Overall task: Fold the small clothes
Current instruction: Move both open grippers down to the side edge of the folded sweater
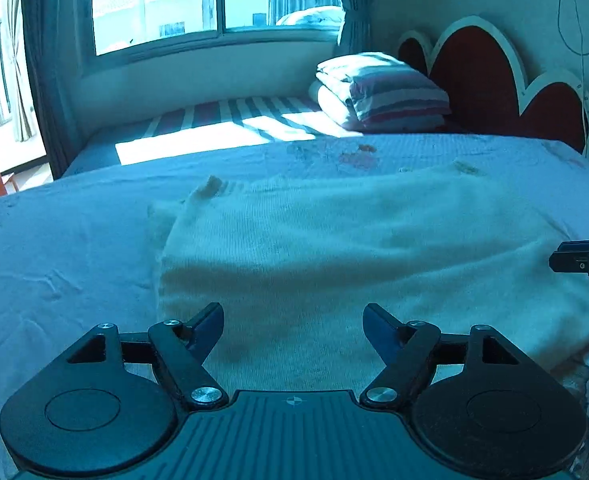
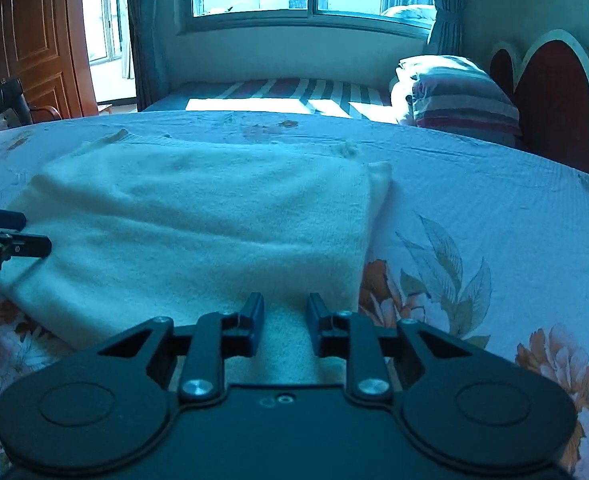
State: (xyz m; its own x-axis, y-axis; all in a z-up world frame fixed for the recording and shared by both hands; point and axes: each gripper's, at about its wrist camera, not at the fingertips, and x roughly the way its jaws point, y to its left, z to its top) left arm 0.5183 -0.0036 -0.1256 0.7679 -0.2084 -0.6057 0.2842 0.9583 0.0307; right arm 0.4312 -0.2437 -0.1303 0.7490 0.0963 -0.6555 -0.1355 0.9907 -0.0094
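Left wrist view: cream knit garment [image 1: 354,248] lies partly folded mid-frame on floral bedsheet [image 1: 54,260]; further folds judged outstanding. Left gripper [image 1: 293,320] spread wide, right gripper [image 2: 285,312] narrowly parted; nothing clamped.

1. Near hem of the white knit garment [image 2: 198,216] hidden behind the right gripper [image 2: 284,320]; cloth visible in the gap between its fingers, contact impossible to tell.
2. In the left wrist view, same garment [image 1: 334,248] cut off to the right of the left gripper [image 1: 293,322], near edge lost under its body.
3. Right gripper [image 1: 586,258] cropped by the frame edge there, only a fingertip showing.
4. Left gripper [image 2: 10,236] likewise cropped, far left of the right tongs.
5. Small brownish marks on the garment's far edge too blurred to identify.
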